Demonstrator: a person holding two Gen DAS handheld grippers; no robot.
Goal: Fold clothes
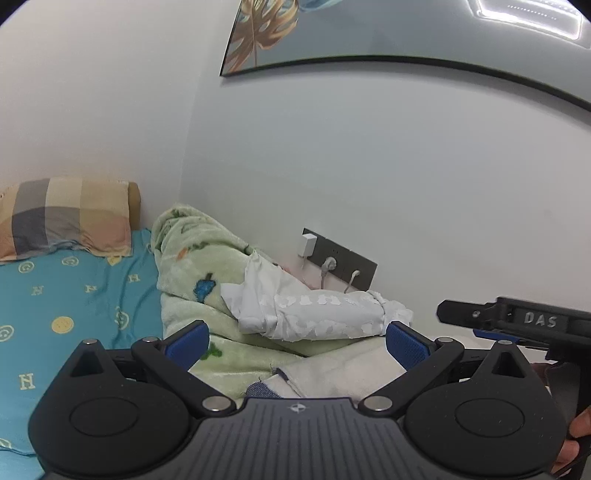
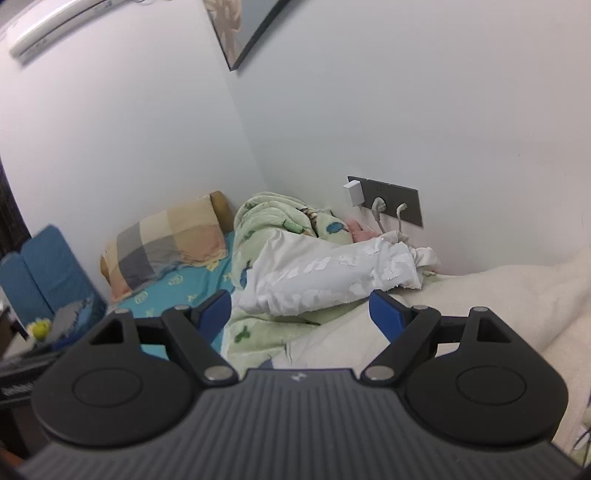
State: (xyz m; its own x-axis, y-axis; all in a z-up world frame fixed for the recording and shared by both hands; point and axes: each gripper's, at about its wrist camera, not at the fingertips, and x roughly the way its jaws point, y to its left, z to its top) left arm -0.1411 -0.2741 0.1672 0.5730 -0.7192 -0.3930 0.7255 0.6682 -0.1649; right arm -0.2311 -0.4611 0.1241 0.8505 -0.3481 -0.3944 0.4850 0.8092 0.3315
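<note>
A crumpled white garment [image 1: 314,314] [image 2: 325,277] with raised white flecks lies on a green fleece blanket [image 1: 195,266] [image 2: 266,218] against the wall. A cream fleece cloth [image 1: 343,373] [image 2: 480,295] with a dark blue edge lies just in front of both grippers. My left gripper [image 1: 297,341] is open, fingers spread, above the cream cloth and short of the white garment, with nothing held. My right gripper [image 2: 301,308] is open too, pointing at the white garment. The right gripper's body [image 1: 517,321] shows at the right edge of the left wrist view, held by a hand [image 1: 576,435].
A checked pillow [image 1: 66,218] [image 2: 166,243] rests on a turquoise patterned bedsheet [image 1: 66,314] [image 2: 177,284]. A dark socket panel [image 1: 340,258] [image 2: 391,203] with plugs and a white charger is on the wall behind the garment. A framed picture [image 1: 369,33] hangs above. A blue cushion [image 2: 48,273] stands at the left.
</note>
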